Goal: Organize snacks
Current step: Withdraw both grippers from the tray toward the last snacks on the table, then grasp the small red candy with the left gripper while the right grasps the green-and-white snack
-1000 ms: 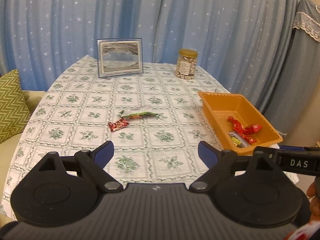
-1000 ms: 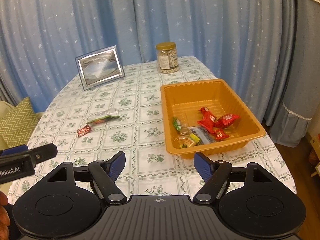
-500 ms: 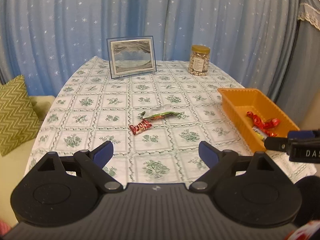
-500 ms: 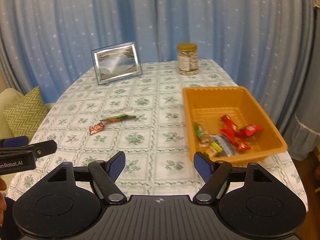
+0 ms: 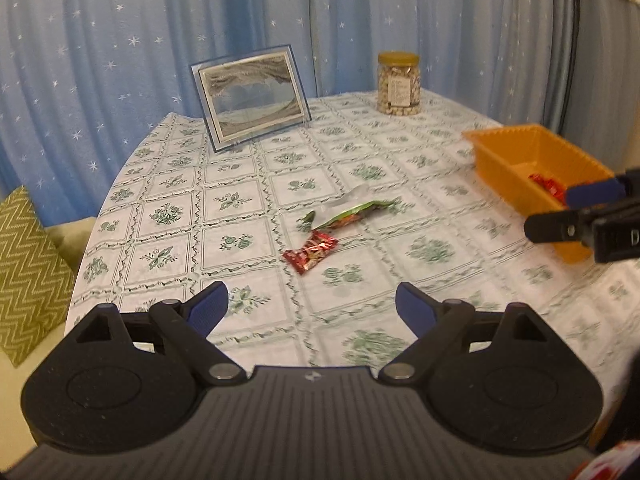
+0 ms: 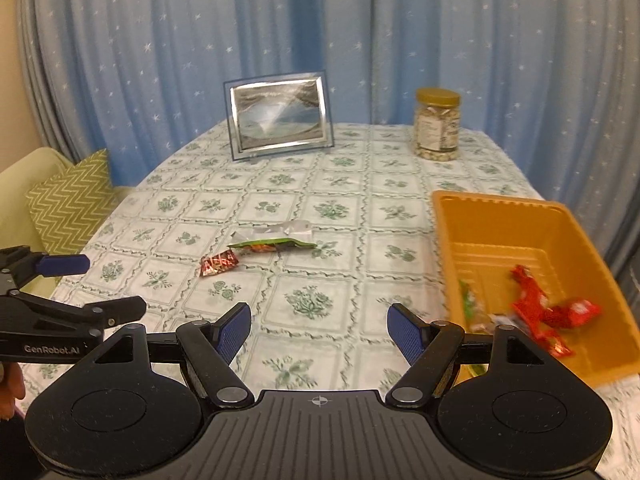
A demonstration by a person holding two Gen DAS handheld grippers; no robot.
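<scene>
A small red snack wrapper (image 5: 311,255) (image 6: 219,262) and a flat green packet (image 5: 352,213) (image 6: 272,245) lie side by side mid-table. At the right stands an orange tray (image 5: 506,160) (image 6: 500,216) with several red and green snacks (image 6: 540,312) in it. My left gripper (image 5: 312,306) hangs open over the near part of the table, short of the red wrapper, nothing between its blue pads. Nothing sits between the fingers of my right gripper (image 6: 319,330) either; it stands open, left of the tray. Each gripper shows at the edge of the other's view.
A framed picture (image 5: 252,96) (image 6: 279,114) and a gold-lidded jar (image 5: 399,83) (image 6: 437,124) stand at the table's far side before blue starred curtains. A green zigzag cushion (image 5: 28,272) (image 6: 72,204) lies on a seat left of the table. The flowered tablecloth (image 5: 240,200) covers the table.
Both views have swung left and sunk a little: the two loose snacks now sit nearer the centre, and the tray has slid toward the right edge. Both grippers stay open.
</scene>
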